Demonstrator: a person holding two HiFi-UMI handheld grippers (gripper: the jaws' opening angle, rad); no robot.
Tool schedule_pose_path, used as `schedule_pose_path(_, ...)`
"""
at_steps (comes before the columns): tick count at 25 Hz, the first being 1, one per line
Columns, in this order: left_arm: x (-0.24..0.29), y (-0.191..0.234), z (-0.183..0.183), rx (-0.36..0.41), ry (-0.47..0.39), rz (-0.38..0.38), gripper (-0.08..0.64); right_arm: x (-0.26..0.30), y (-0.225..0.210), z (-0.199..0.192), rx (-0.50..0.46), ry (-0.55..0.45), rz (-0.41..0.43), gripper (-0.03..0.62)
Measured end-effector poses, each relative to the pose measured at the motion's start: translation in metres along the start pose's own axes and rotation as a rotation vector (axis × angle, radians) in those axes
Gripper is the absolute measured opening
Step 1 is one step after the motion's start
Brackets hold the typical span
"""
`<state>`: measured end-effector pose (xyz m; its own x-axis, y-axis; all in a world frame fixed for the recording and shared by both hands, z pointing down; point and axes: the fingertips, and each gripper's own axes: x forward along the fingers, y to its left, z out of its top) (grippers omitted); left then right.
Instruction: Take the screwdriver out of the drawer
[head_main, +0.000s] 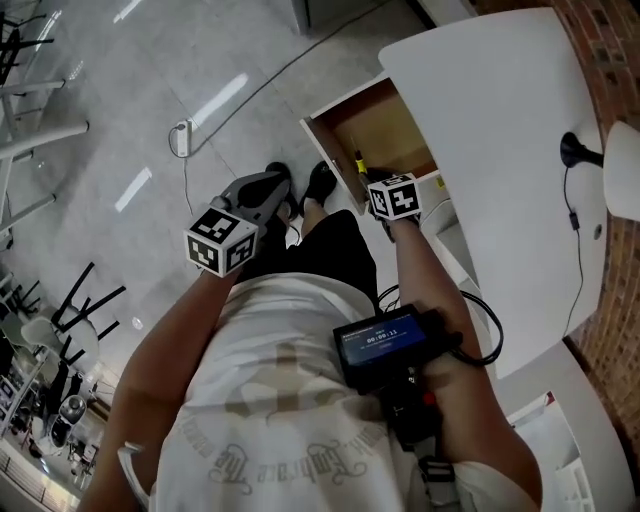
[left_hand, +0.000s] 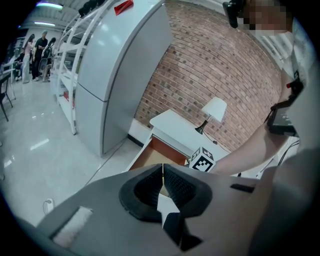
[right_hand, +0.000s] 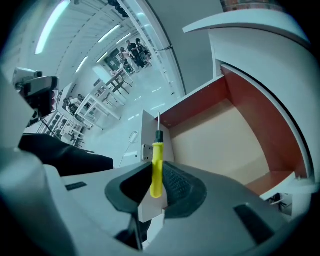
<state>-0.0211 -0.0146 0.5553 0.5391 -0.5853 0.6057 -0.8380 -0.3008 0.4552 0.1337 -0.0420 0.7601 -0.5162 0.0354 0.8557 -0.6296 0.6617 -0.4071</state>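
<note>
A yellow-handled screwdriver (right_hand: 157, 167) with a black collar and thin metal shaft stands upright between the jaws of my right gripper (right_hand: 158, 186), which is shut on its handle. In the head view its yellow tip (head_main: 358, 163) shows just beyond the right gripper's marker cube (head_main: 394, 197), above the near end of the open drawer (head_main: 385, 130). The drawer (right_hand: 225, 145) has red-brown walls and a bare light wood floor. My left gripper (left_hand: 162, 187) is shut with nothing in it, held out to the left over the floor (head_main: 265, 190).
The drawer belongs to a white desk (head_main: 510, 140) carrying a lamp (head_main: 605, 160) and its cable, set against a brick wall (left_hand: 220, 65). A power strip with a cable (head_main: 181, 137) lies on the grey floor. A grey cabinet (left_hand: 115, 75) stands further left.
</note>
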Motion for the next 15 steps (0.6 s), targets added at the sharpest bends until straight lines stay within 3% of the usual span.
schedule_pose_path(15, -0.002, -0.014, 0.062, 0.061, -0.05, -0.001, 0.012, -0.052, 0.006, 0.014, -0.003, -0.098, -0.016, 0.055)
